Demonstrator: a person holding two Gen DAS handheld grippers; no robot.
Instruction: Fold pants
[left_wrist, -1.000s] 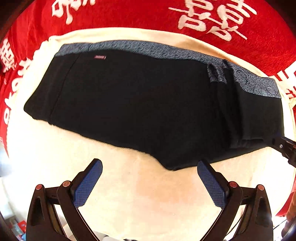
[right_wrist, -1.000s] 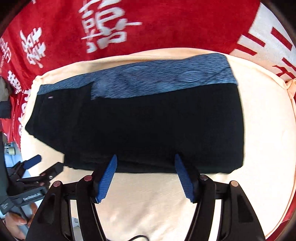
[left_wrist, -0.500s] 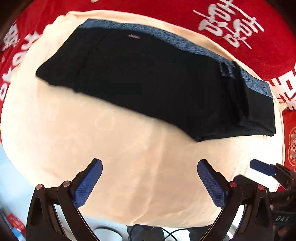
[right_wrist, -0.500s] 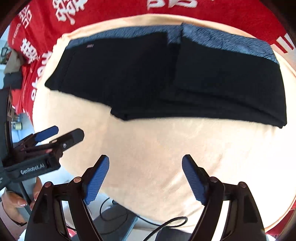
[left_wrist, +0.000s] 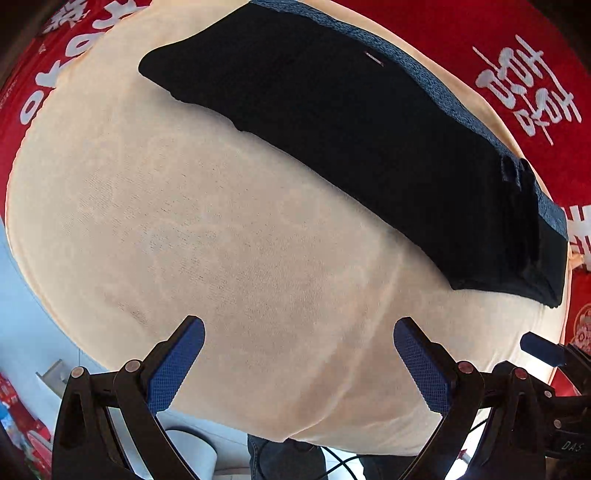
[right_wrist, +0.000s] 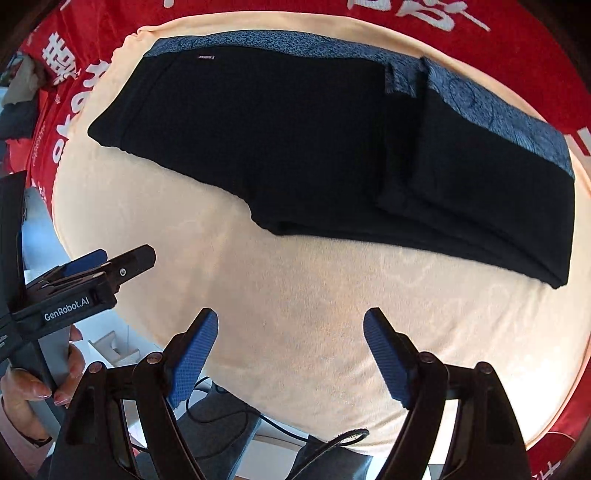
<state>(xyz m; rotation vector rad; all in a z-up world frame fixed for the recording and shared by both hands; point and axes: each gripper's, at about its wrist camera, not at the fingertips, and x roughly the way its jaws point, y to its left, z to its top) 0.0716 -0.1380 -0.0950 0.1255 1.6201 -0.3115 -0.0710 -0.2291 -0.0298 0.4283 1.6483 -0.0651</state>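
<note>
Black pants (left_wrist: 351, 140) with a blue-grey patterned waistband (right_wrist: 491, 107) lie folded on a cream towel (left_wrist: 240, 258); the right part is doubled over (right_wrist: 480, 177). My left gripper (left_wrist: 299, 354) is open and empty, held back over the towel's near edge, well short of the pants. My right gripper (right_wrist: 291, 343) is open and empty, also near the front edge, below the pants. The left gripper shows at the left of the right wrist view (right_wrist: 110, 266), and the right gripper's tip shows at the right of the left wrist view (left_wrist: 543, 349).
A red cloth with white characters (left_wrist: 528, 85) lies under the towel and around it (right_wrist: 443, 22). Below the table edge are cables and a dark bag (right_wrist: 221, 421), a white box (right_wrist: 114, 347) and a red packet (left_wrist: 22, 424).
Both grippers have drawn back from the pants toward the near edge of the towel, staying open and empty. The pants lie still, now farther away in both views.
</note>
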